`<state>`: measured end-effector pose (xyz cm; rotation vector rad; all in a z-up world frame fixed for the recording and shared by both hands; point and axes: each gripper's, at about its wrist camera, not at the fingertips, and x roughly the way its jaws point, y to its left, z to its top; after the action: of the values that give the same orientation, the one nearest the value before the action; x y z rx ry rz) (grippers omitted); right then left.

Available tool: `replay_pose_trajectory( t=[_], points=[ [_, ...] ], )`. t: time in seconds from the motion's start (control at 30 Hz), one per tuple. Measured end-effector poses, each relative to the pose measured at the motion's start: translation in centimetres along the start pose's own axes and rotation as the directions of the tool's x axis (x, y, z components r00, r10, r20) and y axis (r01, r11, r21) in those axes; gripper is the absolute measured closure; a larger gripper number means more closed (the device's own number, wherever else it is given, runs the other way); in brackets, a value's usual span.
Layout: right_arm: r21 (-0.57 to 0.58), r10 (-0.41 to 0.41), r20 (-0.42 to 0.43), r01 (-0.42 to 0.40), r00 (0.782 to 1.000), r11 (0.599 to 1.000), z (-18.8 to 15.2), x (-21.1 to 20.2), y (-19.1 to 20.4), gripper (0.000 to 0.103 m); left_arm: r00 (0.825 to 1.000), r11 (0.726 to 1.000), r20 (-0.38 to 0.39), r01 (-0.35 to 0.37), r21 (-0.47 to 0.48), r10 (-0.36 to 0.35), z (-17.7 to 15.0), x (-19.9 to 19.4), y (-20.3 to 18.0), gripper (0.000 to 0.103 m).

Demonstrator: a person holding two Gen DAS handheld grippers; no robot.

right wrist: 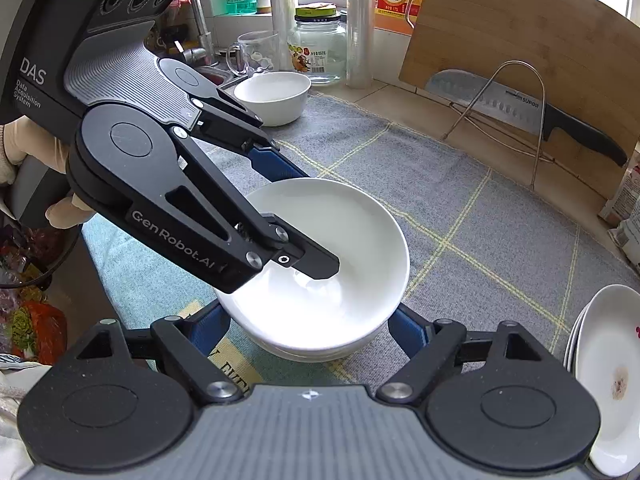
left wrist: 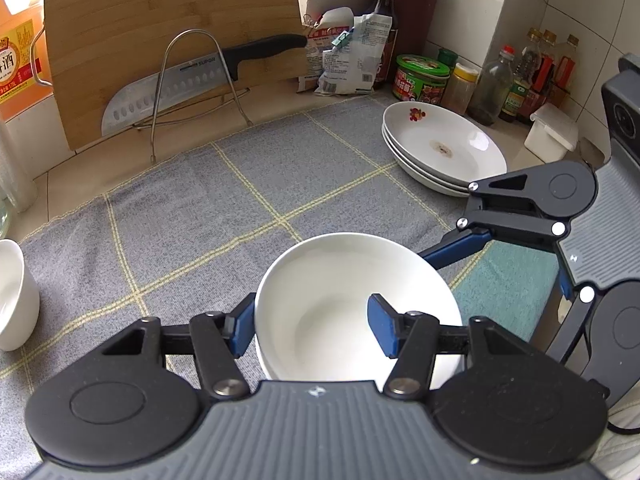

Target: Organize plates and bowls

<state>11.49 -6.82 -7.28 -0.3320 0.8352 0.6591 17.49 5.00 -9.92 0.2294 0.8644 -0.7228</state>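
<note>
A white bowl [left wrist: 320, 280] [right wrist: 352, 232] sits nested in a second white bowl, whose rim [right wrist: 304, 354] shows just beneath it, over the grey checked mat [left wrist: 192, 208]. My left gripper [left wrist: 312, 320] [right wrist: 308, 220] is shut on the upper bowl's wall, one blue finger [left wrist: 242, 328] outside and the other inside. My right gripper [right wrist: 310, 330] [left wrist: 500, 272] straddles the lower bowl from the opposite side, its blue fingers [right wrist: 406, 330] lying against both flanks. A stack of white plates [left wrist: 440, 148] [right wrist: 612, 360] rests at the mat's right end. Another white bowl [left wrist: 12, 292] [right wrist: 276, 96] stands at the left end.
A bamboo cutting board [left wrist: 160, 20] and a cleaver [left wrist: 180, 88] on a wire rack lean at the back wall. Sauce bottles and jars [left wrist: 520, 76], bags [left wrist: 352, 56] and a white box [left wrist: 552, 132] crowd the right corner. A sink, glass jar [right wrist: 320, 52] and gloved hand [right wrist: 24, 148] are at left.
</note>
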Motion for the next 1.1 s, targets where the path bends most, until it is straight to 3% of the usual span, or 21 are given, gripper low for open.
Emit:
replay_pose_trajectory(
  t=[0.67, 0.77, 0.8, 0.87, 1.1],
  points=[
    [-0.018, -0.010, -0.020, 0.009, 1.000, 1.000, 0.2, 0.5, 0.2, 0.014, 1.000, 1.000, -0.002, -0.001, -0.006, 0.001, -0.3, 0.4, 0.1, 0.046],
    [-0.018, -0.011, -0.022, 0.011, 1.000, 1.000, 0.2, 0.5, 0.2, 0.013, 1.000, 1.000, 0.007, -0.007, -0.003, 0.007, -0.4, 0.2, 0.2, 0.033],
    [-0.012, -0.006, -0.022, 0.006, 1.000, 1.000, 0.1, 0.5, 0.1, 0.008, 1.000, 1.000, 0.013, -0.006, -0.001, 0.007, -0.4, 0.0, 0.2, 0.031],
    [-0.004, 0.007, 0.010, -0.007, 1.000, 1.000, 0.1, 0.1, 0.0, 0.000, 1.000, 1.000, 0.022, -0.013, 0.001, 0.013, -0.4, -0.2, 0.3, 0.029],
    [0.000, 0.004, 0.033, -0.004, 0.999, 1.000, 0.3, -0.4, 0.1, 0.000, 0.998, 0.999, 0.046, -0.039, -0.018, 0.040, -0.6, -1.2, 1.0, 0.024]
  ],
)
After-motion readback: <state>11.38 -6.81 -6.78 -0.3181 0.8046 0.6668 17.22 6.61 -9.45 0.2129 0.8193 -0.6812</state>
